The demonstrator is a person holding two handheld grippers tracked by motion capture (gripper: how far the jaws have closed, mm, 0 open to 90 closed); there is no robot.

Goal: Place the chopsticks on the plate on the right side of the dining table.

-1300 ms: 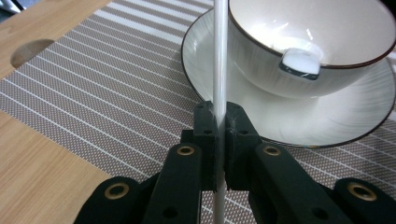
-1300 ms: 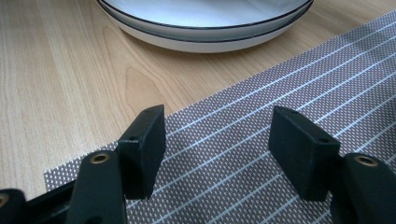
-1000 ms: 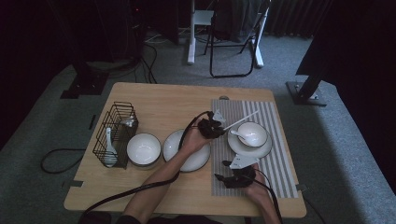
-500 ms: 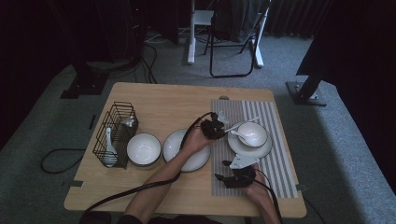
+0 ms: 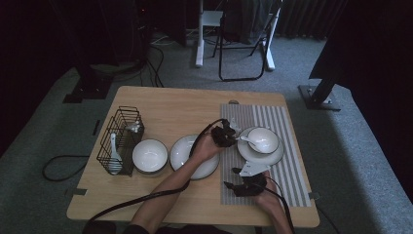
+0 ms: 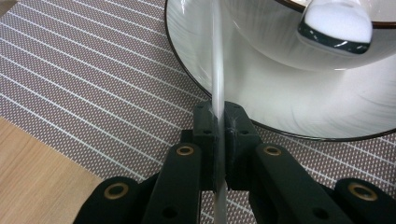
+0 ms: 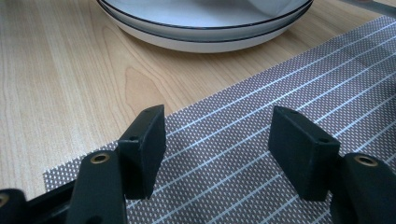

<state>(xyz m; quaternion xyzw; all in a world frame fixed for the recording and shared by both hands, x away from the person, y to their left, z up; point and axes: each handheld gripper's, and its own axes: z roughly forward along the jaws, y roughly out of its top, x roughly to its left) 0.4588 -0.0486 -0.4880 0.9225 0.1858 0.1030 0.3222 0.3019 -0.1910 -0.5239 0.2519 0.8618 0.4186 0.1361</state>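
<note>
Now left gripper (image 6: 218, 116) clamps spoon handle (image 6: 217, 60).

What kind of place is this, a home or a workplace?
Probably a lab or studio rather than a home: a small wooden table set with tableware on grey carpet, cables on the floor, a folding chair and dark equipment stands around it.

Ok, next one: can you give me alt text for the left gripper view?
The left gripper, its black jaws shut on a thin pale stick, hangs above a striped placemat at the rim of a white plate. A bowl on the plate holds a white spoon; bare wooden table shows at lower left.
</note>
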